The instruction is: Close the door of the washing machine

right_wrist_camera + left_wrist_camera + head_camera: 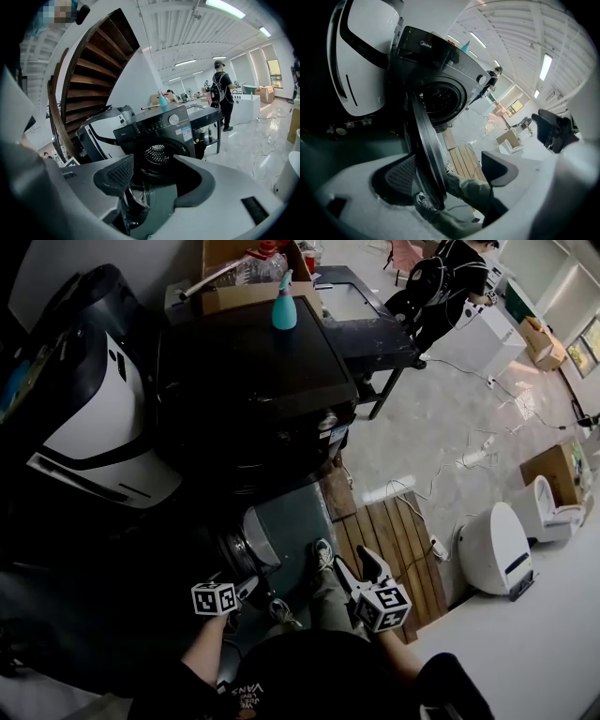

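Washer (253, 381): dark front-loader, mouth (157, 154) uncovered; door (426, 154): open, hung at the left edge of the washer's front, standing out toward the person, upright and edge-on to the left gripper (450, 173); that gripper: jaws spread wide, door rim between them, close by the left pad (396, 176), contact uncertain, nothing clamped; right gripper (157, 183): jaws apart, empty, door low ahead of it; judgement: left gripper is nearer; the door must swing away from it, toward the mouth.
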`<state>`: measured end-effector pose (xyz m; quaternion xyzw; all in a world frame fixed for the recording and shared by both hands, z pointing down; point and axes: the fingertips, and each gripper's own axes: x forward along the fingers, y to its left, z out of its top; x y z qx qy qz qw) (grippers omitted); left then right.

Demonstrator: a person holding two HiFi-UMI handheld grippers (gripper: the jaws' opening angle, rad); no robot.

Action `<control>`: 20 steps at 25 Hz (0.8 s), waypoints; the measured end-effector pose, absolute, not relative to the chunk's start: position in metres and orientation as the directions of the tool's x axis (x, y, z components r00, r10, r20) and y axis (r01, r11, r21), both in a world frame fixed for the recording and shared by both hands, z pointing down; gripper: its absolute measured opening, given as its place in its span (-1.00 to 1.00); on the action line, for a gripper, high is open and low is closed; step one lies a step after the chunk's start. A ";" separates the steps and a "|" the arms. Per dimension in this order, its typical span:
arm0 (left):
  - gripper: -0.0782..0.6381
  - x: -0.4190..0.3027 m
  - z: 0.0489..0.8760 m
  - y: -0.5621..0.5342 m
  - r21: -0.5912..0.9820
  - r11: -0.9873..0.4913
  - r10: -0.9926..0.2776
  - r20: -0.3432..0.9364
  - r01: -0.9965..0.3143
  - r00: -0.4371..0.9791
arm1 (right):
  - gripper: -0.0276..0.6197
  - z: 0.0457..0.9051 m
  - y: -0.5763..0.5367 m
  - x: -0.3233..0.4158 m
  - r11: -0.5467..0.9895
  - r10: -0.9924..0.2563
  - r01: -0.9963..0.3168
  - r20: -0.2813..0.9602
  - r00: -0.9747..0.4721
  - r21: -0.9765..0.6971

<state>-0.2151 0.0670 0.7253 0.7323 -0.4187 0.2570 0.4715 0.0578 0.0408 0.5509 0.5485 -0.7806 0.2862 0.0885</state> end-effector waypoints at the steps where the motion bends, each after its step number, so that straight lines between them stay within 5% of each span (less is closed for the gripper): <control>1: 0.44 -0.208 0.725 0.065 0.482 -0.211 -0.364 0.768 -0.850 0.527 | -0.17 0.552 0.038 0.061 0.226 -0.807 -0.907 0.453 -0.379 -0.356; 20: 0.43 -0.064 0.714 -0.034 0.557 -0.349 -0.262 0.714 -0.753 0.649 | -0.21 0.568 -0.038 0.137 0.182 -0.792 -0.923 0.506 -0.342 -0.339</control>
